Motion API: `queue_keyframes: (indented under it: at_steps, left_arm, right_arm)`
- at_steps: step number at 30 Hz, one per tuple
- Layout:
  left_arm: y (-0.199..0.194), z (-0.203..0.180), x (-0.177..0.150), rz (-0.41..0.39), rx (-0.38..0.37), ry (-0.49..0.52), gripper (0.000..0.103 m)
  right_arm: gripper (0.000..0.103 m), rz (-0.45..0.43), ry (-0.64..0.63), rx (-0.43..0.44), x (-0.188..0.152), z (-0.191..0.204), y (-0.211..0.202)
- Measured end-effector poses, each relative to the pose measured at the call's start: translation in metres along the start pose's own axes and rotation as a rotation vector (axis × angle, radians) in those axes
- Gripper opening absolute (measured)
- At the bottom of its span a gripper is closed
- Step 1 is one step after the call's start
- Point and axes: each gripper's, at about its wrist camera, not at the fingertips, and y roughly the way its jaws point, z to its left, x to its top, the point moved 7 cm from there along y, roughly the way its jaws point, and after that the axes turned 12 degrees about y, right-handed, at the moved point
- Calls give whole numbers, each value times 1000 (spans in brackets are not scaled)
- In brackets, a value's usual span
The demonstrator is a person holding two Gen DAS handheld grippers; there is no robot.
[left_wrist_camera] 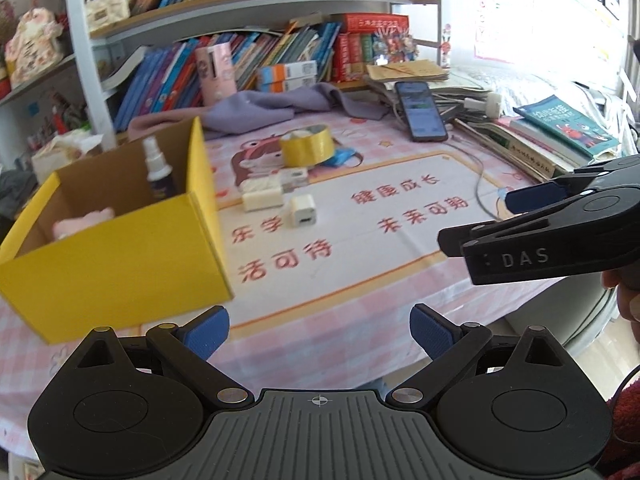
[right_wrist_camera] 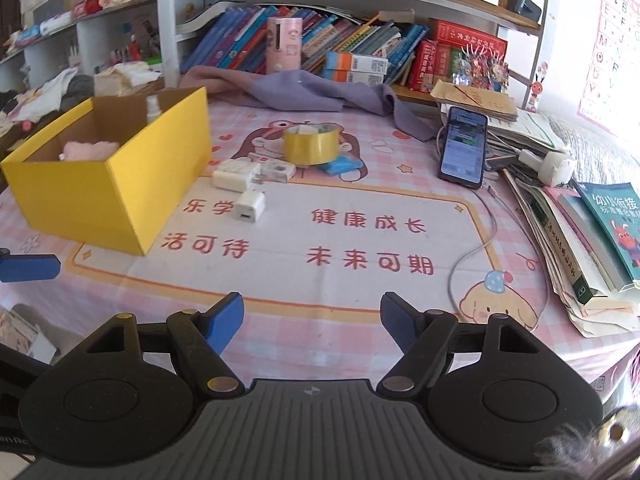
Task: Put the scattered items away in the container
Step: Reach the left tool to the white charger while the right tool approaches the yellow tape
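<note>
A yellow cardboard box (left_wrist_camera: 120, 256) (right_wrist_camera: 120, 196) stands at the left of the table. Inside it are a spray bottle (left_wrist_camera: 158, 172) and a pink fluffy item (right_wrist_camera: 90, 149). To its right lie a small white charger cube (left_wrist_camera: 303, 210) (right_wrist_camera: 250, 206), a larger white adapter (right_wrist_camera: 236, 178), a white packet (right_wrist_camera: 276, 168), a yellow tape roll (left_wrist_camera: 307, 145) (right_wrist_camera: 311, 143) and a blue item (right_wrist_camera: 340, 166). My left gripper (left_wrist_camera: 320, 332) is open and empty near the table's front edge. My right gripper (right_wrist_camera: 312, 320) is open and empty; it also shows in the left wrist view (left_wrist_camera: 476, 218).
A phone (right_wrist_camera: 464, 146) with a cable lies at the right, beside stacks of books (right_wrist_camera: 580, 232). A purple cloth (right_wrist_camera: 304, 90) lies at the back, with bookshelves (right_wrist_camera: 320, 40) behind it. A pink patterned mat (right_wrist_camera: 320, 248) covers the table.
</note>
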Motion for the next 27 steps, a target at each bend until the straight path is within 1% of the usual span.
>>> queue_keyframes:
  at_steps: [6, 11, 16, 19, 20, 24, 27]
  left_arm:
    - [23, -6, 19, 7, 3, 9, 94]
    - [47, -6, 40, 10, 15, -1, 91]
    - [74, -5, 58, 27, 35, -22, 90]
    - [89, -1, 67, 44, 57, -51, 85]
    - [94, 0, 69, 53, 64, -63, 82]
    - [113, 5, 78, 82, 99, -100, 79]
    - [127, 11, 83, 107, 127, -128, 74]
  right_arm:
    - [74, 4, 12, 17, 16, -14, 18]
    - [74, 16, 22, 27, 36, -29, 39]
    - [74, 29, 8, 50, 60, -44, 62]
    - [74, 47, -1, 71, 73, -51, 78]
    - [74, 53, -5, 81, 78, -53, 83]
    - [75, 81, -27, 123, 94, -56, 105]
    - [75, 98, -50, 154, 104, -55, 121]
